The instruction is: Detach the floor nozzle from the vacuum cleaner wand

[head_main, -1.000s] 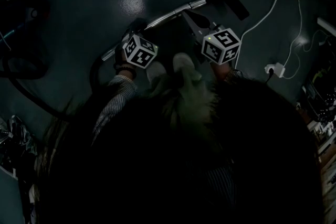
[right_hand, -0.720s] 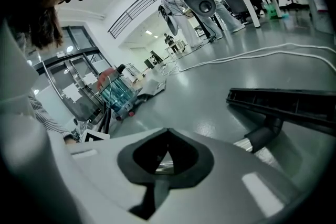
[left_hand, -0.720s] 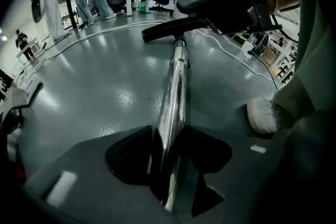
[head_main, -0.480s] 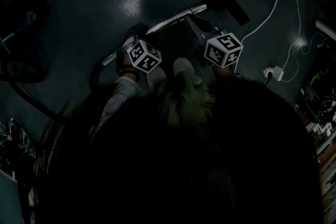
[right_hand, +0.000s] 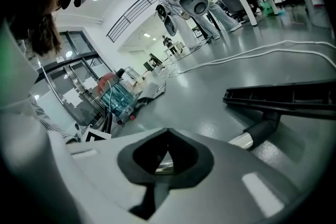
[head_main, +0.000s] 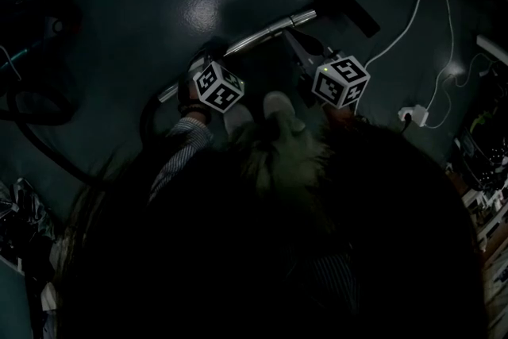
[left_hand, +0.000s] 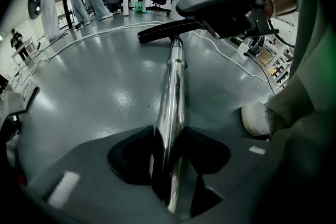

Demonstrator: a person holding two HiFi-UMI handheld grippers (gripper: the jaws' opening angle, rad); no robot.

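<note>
now jaws of left gripper [left_hand: 168, 157] just closing snug on wand [left_hand: 175, 86] — nozzle [left_hand: 167, 30] attached

The left gripper [left_hand: 168, 157] has just been closing its jaws on the chrome wand [left_hand: 176, 81], which runs between them toward 12 o'clock; the pads [left_hand: 131, 157] now seem to touch it at 9 and 3 o'clock

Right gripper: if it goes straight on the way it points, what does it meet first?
Likely the wand: shiny metal shows just past the tips of the shut right gripper, though depth is unclear. The nozzle lies off to the right.
</note>
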